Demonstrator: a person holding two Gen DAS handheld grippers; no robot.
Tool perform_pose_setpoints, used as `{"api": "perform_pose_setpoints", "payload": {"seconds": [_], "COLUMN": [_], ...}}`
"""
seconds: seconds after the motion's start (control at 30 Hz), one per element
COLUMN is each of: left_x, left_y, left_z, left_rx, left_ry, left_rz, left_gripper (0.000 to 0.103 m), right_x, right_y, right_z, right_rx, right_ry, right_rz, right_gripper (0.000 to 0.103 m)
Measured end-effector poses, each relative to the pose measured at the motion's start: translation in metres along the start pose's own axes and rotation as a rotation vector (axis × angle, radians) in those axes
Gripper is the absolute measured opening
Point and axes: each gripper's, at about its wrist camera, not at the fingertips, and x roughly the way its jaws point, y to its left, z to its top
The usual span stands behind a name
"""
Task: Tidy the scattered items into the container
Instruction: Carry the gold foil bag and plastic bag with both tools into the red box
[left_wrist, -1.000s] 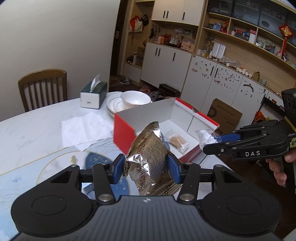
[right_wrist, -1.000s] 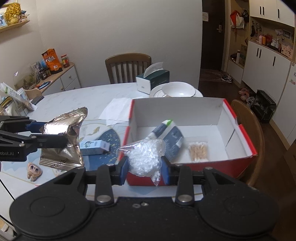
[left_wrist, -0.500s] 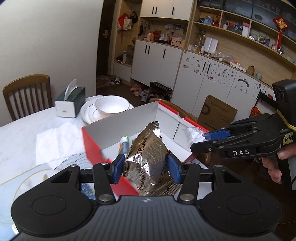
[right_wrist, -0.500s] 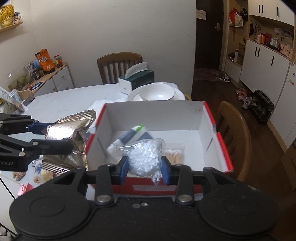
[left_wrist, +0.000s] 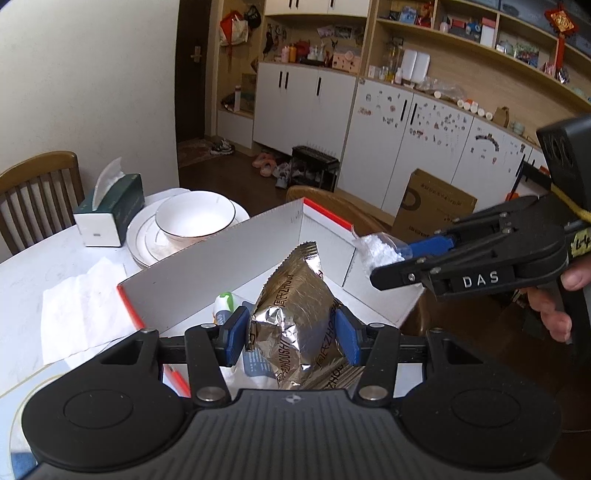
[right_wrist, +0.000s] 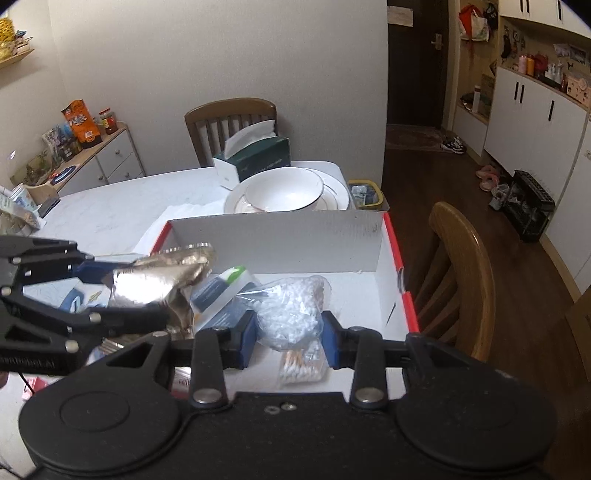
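My left gripper (left_wrist: 291, 341) is shut on a silver foil snack bag (left_wrist: 299, 314) and holds it above the left part of the red and white box (left_wrist: 221, 258). My right gripper (right_wrist: 288, 341) is shut on a clear bag of white bits (right_wrist: 291, 310) above the box's inside (right_wrist: 354, 295). The foil bag (right_wrist: 159, 280) also shows in the right wrist view, and the clear bag (left_wrist: 376, 253) in the left wrist view. In the box lie a green-capped tube (right_wrist: 229, 275), a dark blue pack (right_wrist: 218, 310) and a packet of cotton swabs (right_wrist: 303, 365).
A white bowl on plates (right_wrist: 284, 192) and a green tissue box (right_wrist: 255, 155) stand behind the box. A white paper napkin (left_wrist: 77, 310) lies to its left. A wooden chair (right_wrist: 461, 266) stands at the table's right edge, another (right_wrist: 229, 122) at the far side.
Both grippers have moved forward with their bags, from beside and in front of the box to above its inside. Neither has let go.
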Motion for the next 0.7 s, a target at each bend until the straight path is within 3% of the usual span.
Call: {"api": "perform_pose_setpoints", "payload": {"seconds": [0.4,0.7], "left_x": [0.053,0.091], "left_y": [-0.006,-0.004], "left_z": [0.006,0.006], "left_rx": [0.062,0.077], "left_ry": [0.084,0.152], "left_rz": [0.011,0.029], "left_gripper": [0.050,0.050], "right_x": [0.059,0.111], "right_y": [-0.030,-0.026], "right_z": [0.027,0.037], "right_rx": [0.019,-0.035], "right_ry": [0.069,0.145], "right_rz": [-0.027,-0.057], "right_gripper": [0.035,0.035]}}
